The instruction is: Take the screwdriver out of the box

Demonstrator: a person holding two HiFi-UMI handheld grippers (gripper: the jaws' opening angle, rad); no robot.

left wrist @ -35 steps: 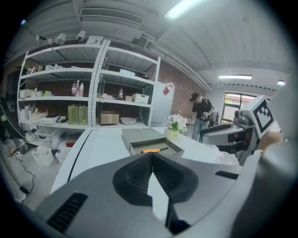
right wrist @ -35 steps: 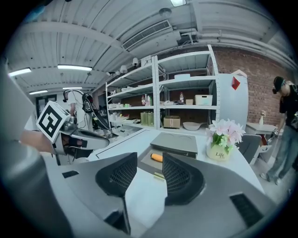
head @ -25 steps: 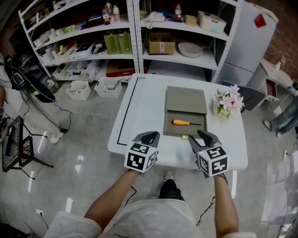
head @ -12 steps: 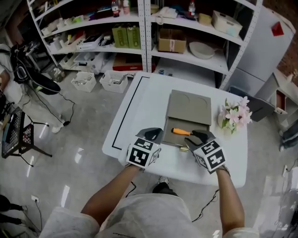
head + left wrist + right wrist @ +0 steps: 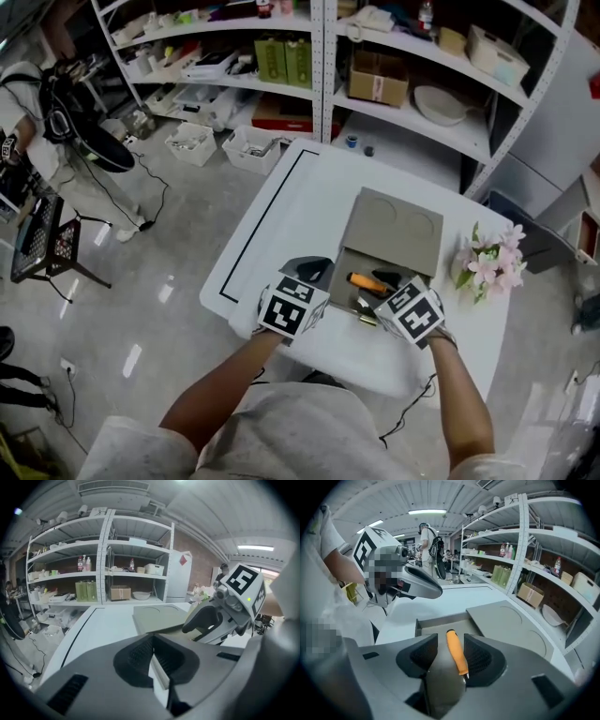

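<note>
One screwdriver [image 5: 367,281], one box [image 5: 395,225], one flower bunch [image 5: 492,266], one table [image 5: 281,217], two tongs [image 5: 313,270] [image 5: 386,278].

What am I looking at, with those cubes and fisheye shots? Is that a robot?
No robot: a person holds a clamping tool in each hand, each bearing a marker cube. One picture comes from a camera on the person's head; the other two from cameras riding on the tools, looking along their jaws. On the white table stand an open grey box and pink flowers. An orange screwdriver lies in the box, between the open jaws of the right tool, not yet gripped. The left tool, also open, sits by the box's left side, holding nothing.
</note>
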